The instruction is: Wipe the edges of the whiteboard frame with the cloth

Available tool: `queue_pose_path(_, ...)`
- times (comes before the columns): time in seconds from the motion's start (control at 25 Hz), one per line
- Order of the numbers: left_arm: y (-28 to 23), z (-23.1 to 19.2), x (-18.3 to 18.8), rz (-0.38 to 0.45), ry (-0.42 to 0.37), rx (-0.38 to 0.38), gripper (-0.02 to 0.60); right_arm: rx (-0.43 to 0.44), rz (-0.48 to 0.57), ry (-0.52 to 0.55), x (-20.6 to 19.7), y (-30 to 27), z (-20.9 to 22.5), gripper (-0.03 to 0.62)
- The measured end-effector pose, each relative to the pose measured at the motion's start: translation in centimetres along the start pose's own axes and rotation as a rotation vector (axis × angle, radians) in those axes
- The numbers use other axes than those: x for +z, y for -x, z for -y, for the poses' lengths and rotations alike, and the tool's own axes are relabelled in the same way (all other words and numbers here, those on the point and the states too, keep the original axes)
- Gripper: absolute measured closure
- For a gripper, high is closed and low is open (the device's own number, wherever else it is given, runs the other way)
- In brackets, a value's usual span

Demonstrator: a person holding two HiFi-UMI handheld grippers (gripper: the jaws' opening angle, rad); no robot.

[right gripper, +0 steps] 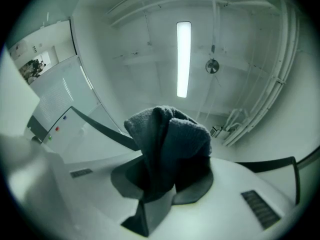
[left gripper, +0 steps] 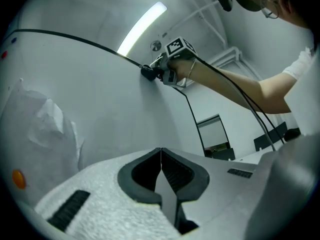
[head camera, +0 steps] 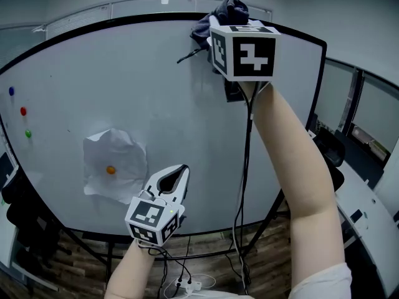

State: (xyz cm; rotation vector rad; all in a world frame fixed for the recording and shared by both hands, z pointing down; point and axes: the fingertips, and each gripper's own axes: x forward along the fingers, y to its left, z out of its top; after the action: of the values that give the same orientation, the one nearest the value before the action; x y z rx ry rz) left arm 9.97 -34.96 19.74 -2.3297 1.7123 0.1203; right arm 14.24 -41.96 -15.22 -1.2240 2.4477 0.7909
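A large whiteboard with a black frame fills the head view. My right gripper is raised to the top edge of the frame and is shut on a dark blue-grey cloth, which bunches over the frame there. In the right gripper view the cloth sticks up out of the closed jaws, with the frame running behind it. My left gripper hangs low in front of the board, shut and holding nothing; its jaws meet in its own view, which also shows the cloth against the frame.
A crumpled white paper is pinned to the board by an orange magnet. Blue, red and green magnets sit near the left edge. Black cables hang from the right gripper. Desks and a chair stand to the right.
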Motion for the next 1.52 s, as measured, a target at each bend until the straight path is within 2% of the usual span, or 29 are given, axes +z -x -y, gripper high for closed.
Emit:
queue_pose_path(0.2, -3.9, 4.4, -0.5, 0.003, 0.031, -0.006, 0.563, -0.01, -0.001, -0.006, -1.2, 2.0, 6.2, 0.517)
queue_pose_path(0.36, -5.5, 5.6, -1.4, -0.005, 0.03, -0.024, 0.563, -0.032, -0.014, 0.017, -1.9, 2.3, 8.6, 0.517)
queue_pose_path(0.52, -7.5, 6.9, -1.7, 0.001, 0.043, -0.032, 0.563, -0.056, -0.05, -0.02, -3.2, 3.4, 12.9, 0.517)
queue_pose_path(0.72, -10.8, 10.8, -1.4, 0.021, 0.046, -0.103, 0.563, -0.112, -0.077, -0.015, -4.3, 5.3, 18.4, 0.517)
queue_pose_path(0.92, -12.8, 11.8, -3.5, 0.005, 0.064, -0.174, 0.563, -0.103, -0.099, 0.018, -5.5, 4.5, 19.5, 0.517)
queue_pose_path(1.04, -14.5, 14.3, -3.4, -0.006, 0.042, -0.221, 0.563, -0.13, -0.118, 0.044, -5.4, 5.8, 22.9, 0.517)
queue_pose_path(1.16, -16.2, 16.7, -2.6, -0.01, 0.008, -0.258, 0.563, -0.129, -0.132, -0.002, -5.3, 7.0, 26.2, 0.517)
queue_pose_path(1.28, -16.9, 16.3, -3.1, -0.02, 0.014, -0.277, 0.563, -0.131, -0.138, -0.018, -5.7, 6.8, 26.7, 0.517)
queue_pose_path(1.52, -18.6, 17.6, -4.1, -0.044, 0.033, -0.353, 0.563, -0.21, -0.171, 0.072, -7.0, 7.1, 28.8, 0.517)
